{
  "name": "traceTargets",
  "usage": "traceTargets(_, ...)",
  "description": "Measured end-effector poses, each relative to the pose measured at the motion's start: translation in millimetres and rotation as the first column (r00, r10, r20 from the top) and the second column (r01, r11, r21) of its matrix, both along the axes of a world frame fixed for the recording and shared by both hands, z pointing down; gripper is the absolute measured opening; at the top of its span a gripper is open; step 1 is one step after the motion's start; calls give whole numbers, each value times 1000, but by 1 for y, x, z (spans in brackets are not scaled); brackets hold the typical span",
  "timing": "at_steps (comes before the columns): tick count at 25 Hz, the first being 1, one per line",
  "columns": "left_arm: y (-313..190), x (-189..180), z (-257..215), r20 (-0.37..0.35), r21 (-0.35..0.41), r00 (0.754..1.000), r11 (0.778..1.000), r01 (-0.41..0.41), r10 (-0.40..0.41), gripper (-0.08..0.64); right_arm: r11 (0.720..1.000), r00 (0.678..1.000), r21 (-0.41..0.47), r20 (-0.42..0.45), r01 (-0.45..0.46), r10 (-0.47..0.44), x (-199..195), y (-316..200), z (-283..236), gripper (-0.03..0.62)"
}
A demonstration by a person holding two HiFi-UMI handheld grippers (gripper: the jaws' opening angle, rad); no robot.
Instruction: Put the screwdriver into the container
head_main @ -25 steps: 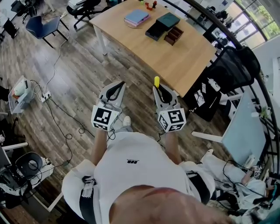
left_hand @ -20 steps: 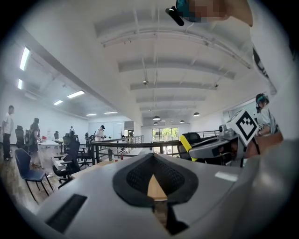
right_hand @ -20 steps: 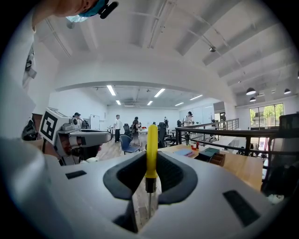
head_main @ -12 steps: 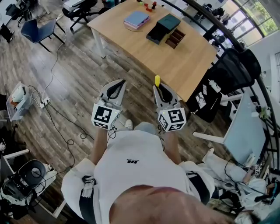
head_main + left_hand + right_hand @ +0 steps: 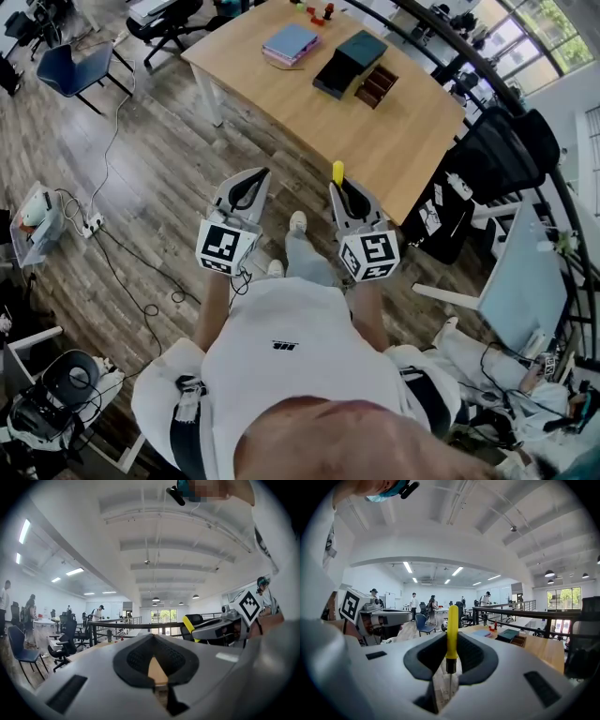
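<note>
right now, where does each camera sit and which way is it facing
Head view: on the person's head, steeply down at floor, table, left gripper and right gripper; shirt, arms, legs show.
Left gripper view: on the left gripper, level across the room along its shut, empty jaws; shirt at right.
Right gripper view: on the right gripper, along jaws shut on the screwdriver towards the table; shirt at left.
Shared: each gripper view shows the other gripper; head and right views share the table.

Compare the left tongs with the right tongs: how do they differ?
The right tongs clamp an upright yellow-handled screwdriver; the left tongs hold nothing. The right tongs' jaws stand apart around the handle; the left tongs' tips meet. Both point toward the wooden table.
</note>
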State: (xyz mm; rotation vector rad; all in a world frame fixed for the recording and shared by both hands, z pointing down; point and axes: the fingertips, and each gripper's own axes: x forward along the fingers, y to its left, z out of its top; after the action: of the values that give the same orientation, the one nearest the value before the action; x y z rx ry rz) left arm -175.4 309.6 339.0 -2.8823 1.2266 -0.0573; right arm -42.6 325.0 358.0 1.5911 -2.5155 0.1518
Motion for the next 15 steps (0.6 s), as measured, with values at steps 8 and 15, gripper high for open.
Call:
traceTargets(8, -37, 4, 6, 10, 2, 1000, 1000, 12, -12, 9, 1000, 1000, 5, 11, 4, -4, 5, -42, 6, 58)
traceTargets(15, -93, 12, 6, 17, -2, 999, 1000, 31, -31, 9, 999, 999, -11, 18, 33, -33, 10, -101, 11, 58)
